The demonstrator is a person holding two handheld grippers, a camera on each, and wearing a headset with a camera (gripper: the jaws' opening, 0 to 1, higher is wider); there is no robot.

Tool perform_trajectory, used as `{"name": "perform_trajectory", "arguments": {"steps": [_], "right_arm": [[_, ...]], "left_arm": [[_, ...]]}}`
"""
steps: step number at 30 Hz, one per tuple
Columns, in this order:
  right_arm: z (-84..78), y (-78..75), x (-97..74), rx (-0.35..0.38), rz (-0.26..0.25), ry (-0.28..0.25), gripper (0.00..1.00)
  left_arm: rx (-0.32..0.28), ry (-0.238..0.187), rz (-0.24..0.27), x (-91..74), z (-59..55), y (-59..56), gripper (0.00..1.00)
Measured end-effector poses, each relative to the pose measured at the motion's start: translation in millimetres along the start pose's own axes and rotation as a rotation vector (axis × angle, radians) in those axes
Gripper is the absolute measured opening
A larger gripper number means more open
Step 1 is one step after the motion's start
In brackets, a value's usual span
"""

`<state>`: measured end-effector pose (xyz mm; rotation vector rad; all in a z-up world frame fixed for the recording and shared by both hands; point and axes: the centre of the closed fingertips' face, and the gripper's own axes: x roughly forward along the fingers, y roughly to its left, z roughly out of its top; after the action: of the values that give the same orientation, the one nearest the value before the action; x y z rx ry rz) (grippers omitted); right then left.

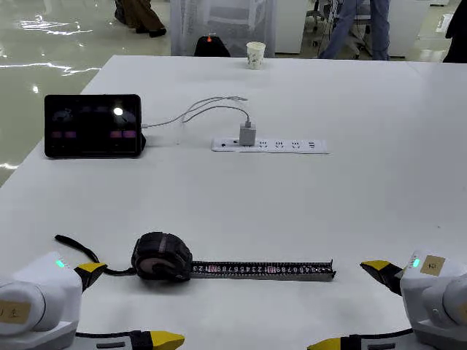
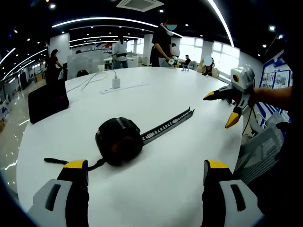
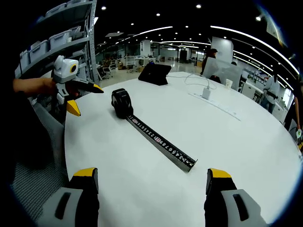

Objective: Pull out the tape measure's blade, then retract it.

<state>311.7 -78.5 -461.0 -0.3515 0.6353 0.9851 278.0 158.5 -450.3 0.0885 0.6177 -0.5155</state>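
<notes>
A black tape measure (image 1: 161, 256) lies on the white table (image 1: 292, 197), its blade (image 1: 263, 270) drawn out to the right and flat on the surface. A black wrist strap (image 1: 76, 248) trails off its left side. My left gripper (image 1: 128, 302) is open at the table's near left, just short of the case (image 2: 119, 140). My right gripper (image 1: 354, 305) is open at the near right, a little past the blade's hooked end (image 3: 189, 164). In the right gripper view the case (image 3: 122, 103) lies far off, and nothing sits between either pair of jaws.
A dark tablet (image 1: 93, 125) stands at the left. A white power strip (image 1: 270, 145) with a charger and white cable lies mid-table. A paper cup (image 1: 255, 55) stands at the far edge. People stand beyond the table.
</notes>
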Motion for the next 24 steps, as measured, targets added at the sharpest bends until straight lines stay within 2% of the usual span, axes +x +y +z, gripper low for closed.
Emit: {"name": "perform_trajectory", "arguments": {"steps": [7,13,16,24], "right_arm": [[-1.5,8.3,0.0,0.032,-0.014,-0.009,0.96],[-1.0,12.9,-1.0,0.06,-0.038,-0.015,0.98],[0.2,12.5,-2.3,0.083,-0.063,-0.025,0.98],[6.2,20.7,-1.9,0.102,-0.088,-0.042,0.99]], "left_arm": [[-0.018,-0.035,0.025,0.4,5.3,-10.4,0.99],[-0.024,-0.035,0.028,3.6,4.8,-18.0,0.99],[-0.025,-0.036,0.041,2.8,6.1,-20.6,0.99],[-0.046,-0.042,0.066,1.7,7.9,-27.7,0.99]]}}
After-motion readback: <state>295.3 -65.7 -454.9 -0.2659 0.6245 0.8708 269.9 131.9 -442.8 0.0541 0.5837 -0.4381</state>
